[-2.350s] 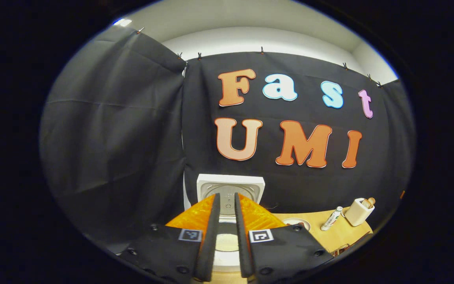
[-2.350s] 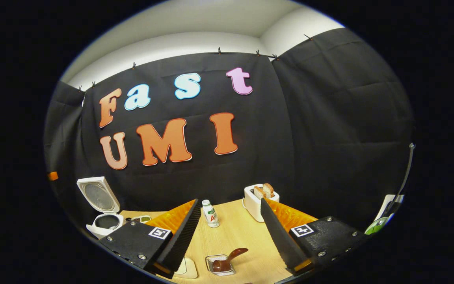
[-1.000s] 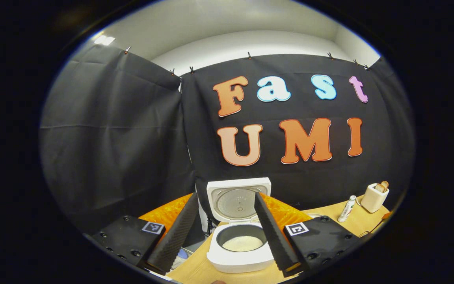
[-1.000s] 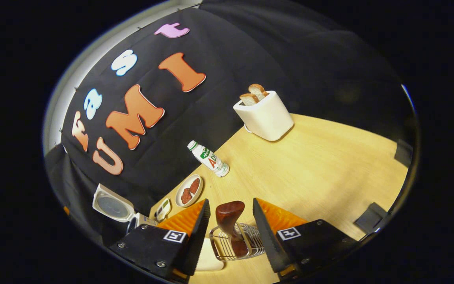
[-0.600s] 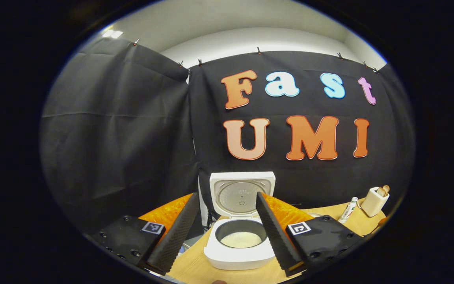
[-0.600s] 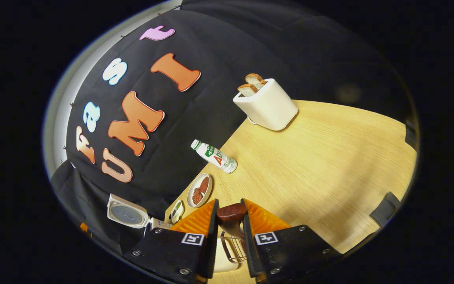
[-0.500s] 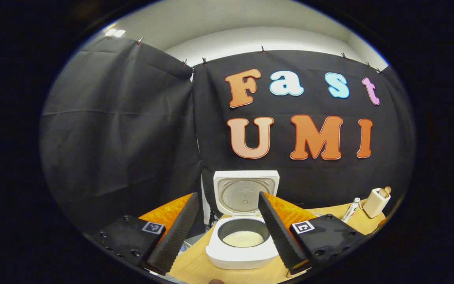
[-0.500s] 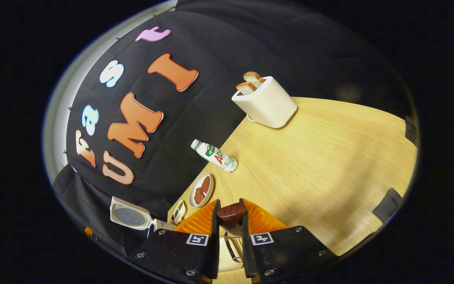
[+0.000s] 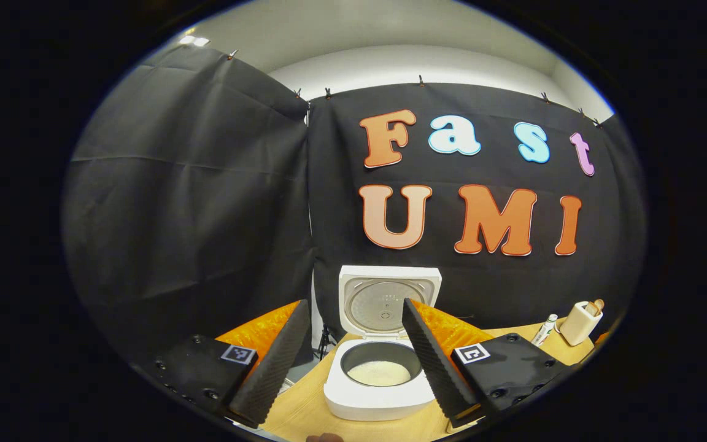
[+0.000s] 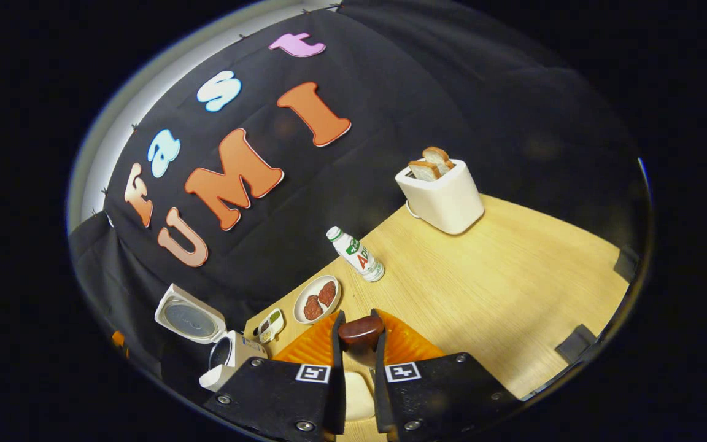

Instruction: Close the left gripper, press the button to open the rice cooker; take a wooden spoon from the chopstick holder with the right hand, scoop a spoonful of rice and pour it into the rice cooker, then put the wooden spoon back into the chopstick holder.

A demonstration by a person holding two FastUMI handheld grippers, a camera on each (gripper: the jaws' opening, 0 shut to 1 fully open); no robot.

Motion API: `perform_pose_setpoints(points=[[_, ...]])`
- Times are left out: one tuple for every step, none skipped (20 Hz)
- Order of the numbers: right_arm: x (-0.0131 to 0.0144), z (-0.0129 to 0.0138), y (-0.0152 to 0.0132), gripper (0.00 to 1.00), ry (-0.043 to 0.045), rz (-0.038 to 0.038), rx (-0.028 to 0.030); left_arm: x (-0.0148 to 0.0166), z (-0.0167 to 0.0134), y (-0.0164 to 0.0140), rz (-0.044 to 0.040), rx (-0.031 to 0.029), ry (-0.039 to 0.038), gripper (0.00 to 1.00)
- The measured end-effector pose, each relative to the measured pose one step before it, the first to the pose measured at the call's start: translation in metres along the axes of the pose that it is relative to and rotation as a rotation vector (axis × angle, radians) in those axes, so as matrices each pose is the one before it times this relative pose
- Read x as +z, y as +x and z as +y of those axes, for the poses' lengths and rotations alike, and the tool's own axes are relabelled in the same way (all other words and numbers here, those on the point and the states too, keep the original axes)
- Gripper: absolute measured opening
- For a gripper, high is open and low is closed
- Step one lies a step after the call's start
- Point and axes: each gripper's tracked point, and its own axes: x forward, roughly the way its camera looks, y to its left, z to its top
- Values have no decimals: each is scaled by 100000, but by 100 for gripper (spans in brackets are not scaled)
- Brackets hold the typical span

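Wooden spoon [image 10: 360,329] clamped between the fingers of the right gripper [image 10: 357,344], dark rounded end up, above the pale wood bench [image 10: 501,288]. Rice cooker [image 9: 380,380] stood on the bench with lid raised upright and white rice in the pot, framed by the spread-apart fingers of the left gripper [image 9: 353,353]. Farther back: toaster [image 10: 442,193] holding bread, small bottle [image 10: 356,254], plate of food [image 10: 316,299].

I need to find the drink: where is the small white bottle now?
In the right gripper view, the bottle stands on the table by the wall, between the toaster and the plate.
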Motion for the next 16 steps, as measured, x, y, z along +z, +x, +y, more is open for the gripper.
perform_pose_setpoints(points=[[701, 805, -646, 18, -2096, -2775, -230, 206, 271, 90, -391, -714, -98, 100], [505, 743, -616, 17, -1247, -1361, -119, 233, 308, 153, -594, -696, -331, 100], [313, 896, -556, 14, -604, -500, 643, 291, 241, 206, -600, -956, -496, 100], [394, 1104, -378, 14, -47, -1662, 1124, 275, 271, 219, -535, -1017, -468, 100], [318, 1103, -479, 14, -28, -1654, 1132, 68, 310, 246, -370, -741, -193, 100], [101, 1159, -466, 14, -267, -764, 1208, 92, 358, 211, -227, -580, -9, 100], [-47, 1219, -278, 14, -473, -344, 1504, 40, 333, 188, -202, -525, 61, 100], [-282, 1377, -95, 14, -226, -416, 2060, 116, 347, 288, -206, -730, 63, 100], [-585, 1538, 38, 14, -696, 451, 2781, -36, 324, 114, -129, -579, 97, 100], [-523, 1498, 168, 14, -1124, 411, 2415, -53, 303, 208, 213, -507, 205, 100], [-782, 1181, 339, 14, -1896, 946, 1663, -259, 443, 89, 292, -477, 289, 100], [-911, 999, 422, 14, -2175, 486, 985, -76, 322, 90, 328, -336, 216, 100], [-1013, 860, 478, 14, -2483, 762, 808, -169, 348, 205, 351, -383, 167, 100], [-1042, 629, 687, 14, -2325, 1053, 423, -146, 351, 110, 356, -197, 129, 100], [-1160, 593, 507, 14, -2553, 850, 210, -161, 397, 79, 319, 382, 298, 100], [-1119, 325, 640, 14, -2754, 892, -536, -168, 480, 37, 51, 235, 728, 100]])
